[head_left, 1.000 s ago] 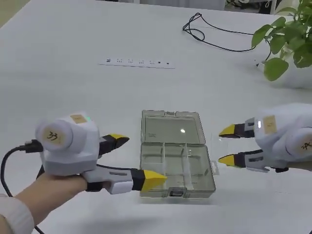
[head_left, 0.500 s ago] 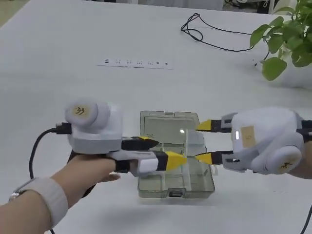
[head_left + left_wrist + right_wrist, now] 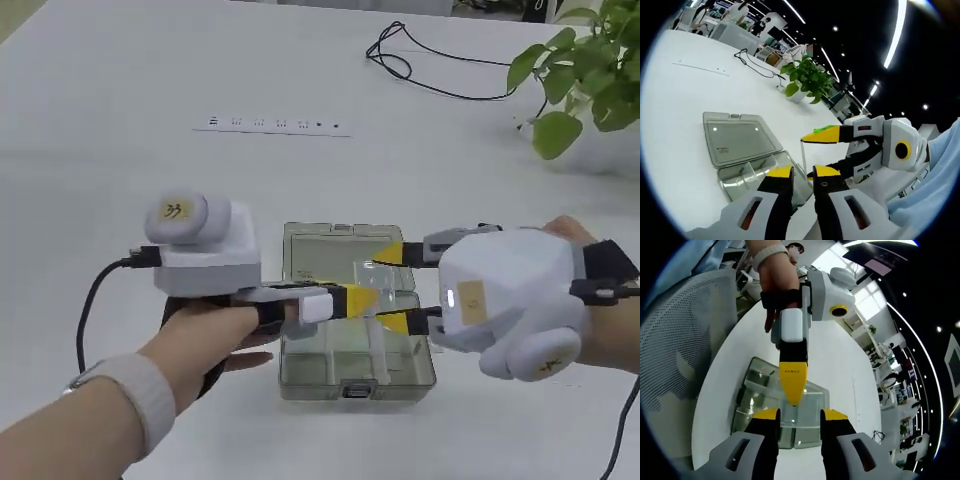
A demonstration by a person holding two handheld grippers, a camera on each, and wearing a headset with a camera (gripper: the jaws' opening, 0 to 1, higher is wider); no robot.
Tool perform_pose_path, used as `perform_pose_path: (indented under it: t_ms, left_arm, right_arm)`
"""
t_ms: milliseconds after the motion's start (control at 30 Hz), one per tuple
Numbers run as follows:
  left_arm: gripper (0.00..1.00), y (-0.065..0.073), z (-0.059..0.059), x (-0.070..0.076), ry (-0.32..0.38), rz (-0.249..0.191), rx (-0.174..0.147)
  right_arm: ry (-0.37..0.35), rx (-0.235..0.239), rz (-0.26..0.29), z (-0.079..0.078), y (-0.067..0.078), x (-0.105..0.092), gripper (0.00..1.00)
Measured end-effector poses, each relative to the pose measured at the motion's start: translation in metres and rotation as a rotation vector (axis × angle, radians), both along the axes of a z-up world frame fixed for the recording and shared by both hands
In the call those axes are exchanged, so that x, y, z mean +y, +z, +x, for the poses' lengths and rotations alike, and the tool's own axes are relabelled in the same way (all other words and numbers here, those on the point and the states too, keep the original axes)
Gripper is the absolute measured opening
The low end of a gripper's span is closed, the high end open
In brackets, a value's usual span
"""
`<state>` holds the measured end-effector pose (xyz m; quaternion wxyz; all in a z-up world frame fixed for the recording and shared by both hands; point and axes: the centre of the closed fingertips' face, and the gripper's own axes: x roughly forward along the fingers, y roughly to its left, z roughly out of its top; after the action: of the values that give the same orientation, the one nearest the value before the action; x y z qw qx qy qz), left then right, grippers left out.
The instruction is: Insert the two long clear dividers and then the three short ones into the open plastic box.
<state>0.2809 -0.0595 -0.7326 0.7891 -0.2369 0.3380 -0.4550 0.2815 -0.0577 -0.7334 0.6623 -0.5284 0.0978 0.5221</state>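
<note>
Now | left gripper [image 3: 358,298] pinches clear divider [image 3: 377,340] over box [image 3: 310,372] | right gripper [image 3: 386,288] wide, just beside

We read the handwritten number "33" on the round tan sticker [image 3: 178,211] atop the left tool [image 3: 352,298]. The small print along its yellow jaw is illegible.

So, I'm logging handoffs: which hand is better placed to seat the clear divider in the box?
Left, probably: the left tongs look closed on the upright clear plastic divider over the open plastic box; the right tongs are open.
</note>
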Motion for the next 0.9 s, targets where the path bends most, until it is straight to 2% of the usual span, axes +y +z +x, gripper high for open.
perform_pose_path:
  t_ms: [100, 133, 167, 267, 467, 533, 600, 667, 733, 833, 900]
  left_arm:
    - [0.00, 0.001, -0.003, 0.000, -0.002, -0.010, 0.007]
    - [0.00, 0.002, -0.004, -0.002, 0.006, -0.030, 0.035]
    - [0.00, 0.000, -0.003, 0.000, 0.007, -0.018, 0.027]
    - [0.00, 0.000, -0.006, -0.001, 0.009, -0.031, 0.052]
    - [0.00, 0.000, -0.006, -0.001, 0.015, -0.034, 0.054]
    - [0.00, 0.001, -0.006, 0.000, 0.015, -0.041, 0.055]
    - [0.00, 0.002, -0.006, 0.000, 0.015, -0.045, 0.052]
    - [0.00, 0.001, -0.006, 0.002, 0.009, -0.035, 0.045]
    - [0.00, 0.001, -0.006, 0.003, 0.001, -0.033, 0.036]
    - [0.00, 0.000, -0.010, 0.005, -0.031, -0.007, 0.006]
    - [0.00, -0.001, -0.013, 0.005, -0.063, 0.014, -0.030]
  right_arm:
    - [0.002, 0.000, 0.004, -0.001, 0.001, 0.003, 0.32]
    - [0.007, -0.005, 0.000, -0.001, 0.001, 0.002, 0.32]
    - [0.008, -0.006, -0.001, -0.001, 0.001, 0.002, 0.32]
    - [0.013, -0.005, -0.003, -0.003, 0.001, 0.002, 0.32]
    - [0.050, -0.034, -0.021, -0.004, 0.001, 0.003, 0.33]
    - [0.053, -0.029, -0.012, -0.004, 0.002, 0.004, 0.33]
    - [0.047, -0.014, 0.022, -0.003, 0.006, 0.006, 0.35]
    - [0.012, 0.018, 0.050, 0.000, 0.008, 0.005, 0.42]
    - [0.005, 0.029, 0.064, 0.002, 0.012, 0.004, 0.43]
    - [-0.027, 0.098, 0.094, 0.001, 0.011, 0.001, 0.42]
    - [-0.042, 0.132, 0.111, 0.002, 0.012, -0.001, 0.42]
